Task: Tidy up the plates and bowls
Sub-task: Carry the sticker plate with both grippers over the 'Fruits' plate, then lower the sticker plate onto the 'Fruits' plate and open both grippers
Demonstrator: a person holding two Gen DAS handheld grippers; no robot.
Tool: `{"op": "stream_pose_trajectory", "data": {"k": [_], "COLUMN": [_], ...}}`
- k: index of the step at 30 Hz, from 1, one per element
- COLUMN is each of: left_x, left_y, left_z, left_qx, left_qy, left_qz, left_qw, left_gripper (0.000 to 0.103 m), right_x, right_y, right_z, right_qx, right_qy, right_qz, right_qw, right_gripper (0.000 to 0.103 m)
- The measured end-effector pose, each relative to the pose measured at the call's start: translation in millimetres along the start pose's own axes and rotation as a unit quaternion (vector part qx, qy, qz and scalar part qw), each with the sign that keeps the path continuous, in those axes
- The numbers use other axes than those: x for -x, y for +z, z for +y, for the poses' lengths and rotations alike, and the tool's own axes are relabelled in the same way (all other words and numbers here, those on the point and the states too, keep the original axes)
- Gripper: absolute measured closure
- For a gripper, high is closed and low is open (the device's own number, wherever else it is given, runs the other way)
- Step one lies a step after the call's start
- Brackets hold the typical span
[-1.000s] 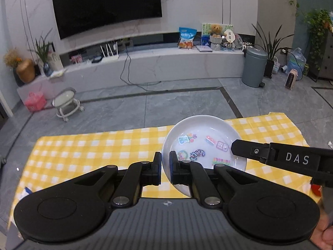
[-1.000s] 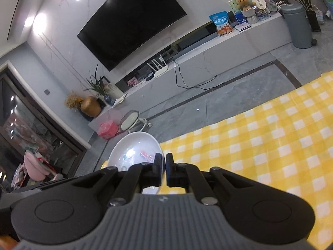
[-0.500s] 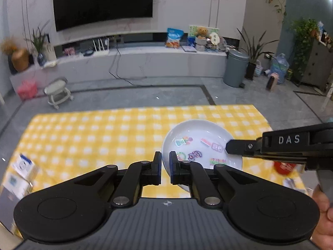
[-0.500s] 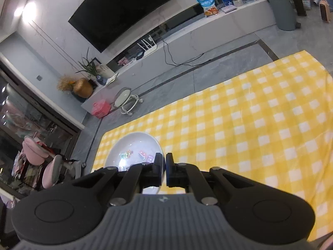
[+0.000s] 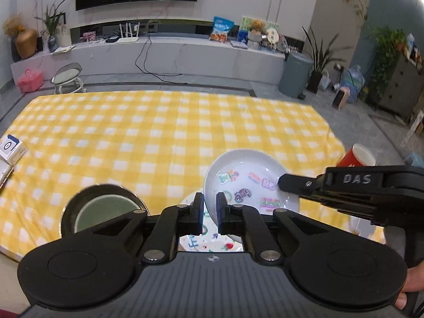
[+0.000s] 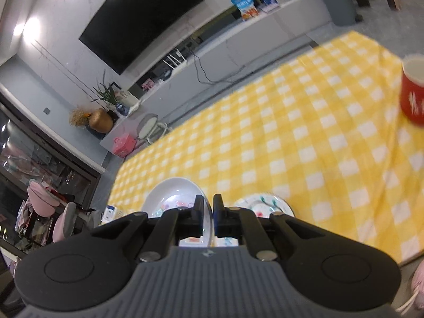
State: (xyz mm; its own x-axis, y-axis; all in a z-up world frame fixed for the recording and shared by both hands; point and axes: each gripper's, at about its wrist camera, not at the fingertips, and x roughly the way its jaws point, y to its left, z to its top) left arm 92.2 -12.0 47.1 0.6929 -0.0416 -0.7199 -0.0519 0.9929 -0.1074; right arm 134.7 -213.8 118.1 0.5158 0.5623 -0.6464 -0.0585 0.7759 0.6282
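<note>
1. Left gripper (image 5: 210, 213) and right gripper (image 6: 208, 216): fingers clamped on opposite rims of the white bowl (image 5: 246, 182), lower centre of frame, above the patterned plate (image 5: 212, 238).
2. Risk: thin rim grips; uneven lowering could tip it, clinking the plate.
3. Farther: red cup (image 5: 357, 156) at the counter (image 5: 159, 132) edge; a sideways swing could topple it.

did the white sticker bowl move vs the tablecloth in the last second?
Yes. The white sticker bowl, clamped by both grippers, came back from the yellow tablecloth's far edge toward its near edge.
</note>
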Motion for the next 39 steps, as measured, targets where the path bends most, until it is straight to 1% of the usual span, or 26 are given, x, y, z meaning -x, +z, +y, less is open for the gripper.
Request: {"op": "stream_pose_trajectory", "data": {"k": [2,4,6,8,10,12,14,17,20,24,27,29,31,33,37,39], "left_x": [-9,-17,-25,-30,-36,-43,-51,-62,-69,-73,-76,-76,-77,-79,-85,-80], "left_y": [-8,-16,-25,-32,-38,-44,-50,-59,-63,-68,-71,-73,-73,-71,-68,-70], "left_z": [0,1,0,-2,-4,1,6,13,21,34,39,39,38,35,26,28], "left_qx": [-0.004,0.004,-0.003,-0.018,-0.024,-0.012,0.002,0.014,0.043,0.081,0.086,0.085,0.088,0.086,0.073,0.082], "left_qy": [0.002,0.001,0.001,0.012,0.018,0.014,0.012,0.001,-0.014,-0.027,-0.037,-0.046,-0.051,-0.043,-0.025,-0.016], "left_qz": [0.007,0.019,0.029,0.028,0.032,0.039,0.042,0.051,0.064,0.061,0.060,0.052,0.048,0.048,0.041,0.030], "left_qw": [1.0000,0.9998,0.9996,0.9994,0.9991,0.9991,0.9991,0.9986,0.9969,0.9945,0.9938,0.9940,0.9937,0.9942,0.9962,0.9960], "left_gripper": [0.093,0.093,0.093,0.093,0.091,0.086,0.086,0.085,0.085,0.085,0.085,0.085,0.085,0.085,0.084,0.084], "right_x": [-13,-24,-32,-39,-44,-50,-57,-68,-79,-88,-94,-98,-102,-104,-105,-108], "right_y": [-4,-6,-7,-9,-12,-16,-19,-21,-22,-24,-26,-27,-28,-30,-32,-31], "right_z": [-15,-27,-37,-42,-45,-43,-43,-48,-53,-64,-77,-85,-89,-89,-83,-80], "right_qx": [-0.012,-0.031,-0.042,-0.045,-0.038,-0.008,0.013,0.012,0.011,-0.006,-0.037,-0.055,-0.052,-0.048,-0.039,-0.032], "right_qy": [0.002,0.010,0.015,0.020,0.020,0.017,0.017,0.021,0.018,0.038,0.054,0.045,0.028,0.018,-0.006,-0.016], "right_qz": [0.017,0.025,0.032,0.035,0.035,0.029,0.031,0.034,0.032,0.019,0.012,0.015,0.018,0.014,-0.022,-0.032], "right_qw": [1.000,0.999,0.998,0.998,0.998,0.999,0.999,0.999,0.999,0.999,0.998,0.997,0.998,0.999,0.999,0.999], "right_gripper": [0.098,0.098,0.096,0.096,0.095,0.095,0.095,0.092,0.092,0.091,0.091,0.091,0.092,0.092,0.092,0.092]}}
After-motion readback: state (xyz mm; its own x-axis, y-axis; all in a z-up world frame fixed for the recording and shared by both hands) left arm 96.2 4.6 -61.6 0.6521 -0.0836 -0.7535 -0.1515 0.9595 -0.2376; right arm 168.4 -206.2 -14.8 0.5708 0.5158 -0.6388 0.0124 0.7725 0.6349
